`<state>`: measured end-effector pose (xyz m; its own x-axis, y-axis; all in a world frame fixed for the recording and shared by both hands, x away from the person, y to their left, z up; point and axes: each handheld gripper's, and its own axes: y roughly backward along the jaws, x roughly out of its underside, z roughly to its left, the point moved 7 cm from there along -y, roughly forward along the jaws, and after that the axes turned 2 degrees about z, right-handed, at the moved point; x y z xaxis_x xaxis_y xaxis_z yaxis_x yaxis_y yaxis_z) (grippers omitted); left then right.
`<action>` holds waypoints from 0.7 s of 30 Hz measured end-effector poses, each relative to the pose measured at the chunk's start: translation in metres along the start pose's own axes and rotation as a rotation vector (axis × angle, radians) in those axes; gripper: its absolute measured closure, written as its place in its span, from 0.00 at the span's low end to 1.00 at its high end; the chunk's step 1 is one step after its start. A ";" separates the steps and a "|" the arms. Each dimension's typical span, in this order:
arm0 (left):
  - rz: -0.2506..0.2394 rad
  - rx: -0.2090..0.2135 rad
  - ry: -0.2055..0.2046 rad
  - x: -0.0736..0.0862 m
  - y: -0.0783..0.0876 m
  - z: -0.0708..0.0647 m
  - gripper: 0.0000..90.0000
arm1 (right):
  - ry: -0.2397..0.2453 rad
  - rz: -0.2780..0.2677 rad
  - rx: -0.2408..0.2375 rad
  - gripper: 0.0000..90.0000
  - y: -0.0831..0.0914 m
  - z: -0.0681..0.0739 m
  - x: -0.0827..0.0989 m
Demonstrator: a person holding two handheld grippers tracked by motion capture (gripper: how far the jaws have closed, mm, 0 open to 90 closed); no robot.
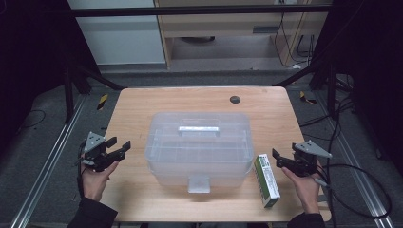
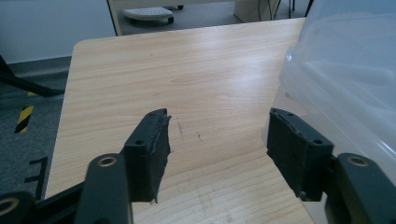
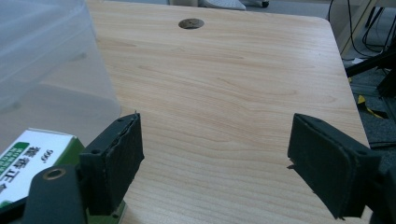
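We judge the work to be at its start. The clear plastic box (image 1: 198, 148) stands at the centre of the high view with its lid down and its front latch (image 1: 198, 184) lowered; nothing shows inside it. The green-and-white carton (image 1: 266, 179) lies flat at the lower right of that frame, just beside the box's right side and apart from it.

The left gripper (image 1: 115, 149) sits at the lower left of the high view, its jaws spread with nothing between them. In the left gripper view its fingers (image 2: 150, 151) frame bare wood, and the box wall (image 2: 345, 74) rises along the right edge.

The right gripper (image 1: 278, 160) sits at the lower right of the high view, close to the carton's right edge; we cannot tell whether it touches. Its jaws are spread and grip nothing. In the right gripper view the carton (image 3: 28, 161) lies at the lower left, beside and partly behind the left finger (image 3: 114, 163).

Still to do, as we read it: release the latch, raise the lid, pick up the carton and place it inside.

The table (image 1: 142, 109) is light wood with rounded corners and a dark round cable port (image 1: 235, 99) near its far edge. Grey carpet surrounds it, with black frame legs, cables at the right, and pale cabinets at the top.
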<state>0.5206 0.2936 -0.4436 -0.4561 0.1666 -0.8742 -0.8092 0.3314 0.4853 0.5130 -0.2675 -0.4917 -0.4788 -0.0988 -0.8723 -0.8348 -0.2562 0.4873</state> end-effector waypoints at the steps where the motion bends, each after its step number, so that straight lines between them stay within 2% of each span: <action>1: 0.000 0.009 -0.005 -0.001 0.001 -0.001 0.40 | -0.005 -0.005 -0.003 0.20 0.001 0.000 -0.002; 4: -0.003 0.028 -0.014 -0.007 0.007 -0.002 0.40 | -0.001 -0.006 0.002 0.20 0.003 -0.001 -0.004; 6: -0.005 0.022 -0.019 -0.008 0.008 0.000 0.39 | -0.006 -0.010 0.004 0.20 0.004 -0.001 -0.005; 13: -0.003 0.048 -0.025 -0.016 0.013 0.001 0.35 | -0.003 -0.002 -0.008 0.20 0.004 0.002 -0.005; 15: -0.008 0.053 -0.032 -0.020 0.015 -0.001 0.34 | 0.009 0.003 -0.007 0.19 0.003 0.002 -0.004; 21: -0.039 0.060 -0.056 -0.035 0.023 -0.004 0.33 | 0.005 0.007 -0.011 0.19 0.002 0.003 -0.004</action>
<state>0.5158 0.2916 -0.4019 -0.4022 0.2035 -0.8926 -0.8013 0.3934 0.4507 0.5127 -0.2647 -0.4869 -0.4832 -0.1055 -0.8691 -0.8284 -0.2662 0.4928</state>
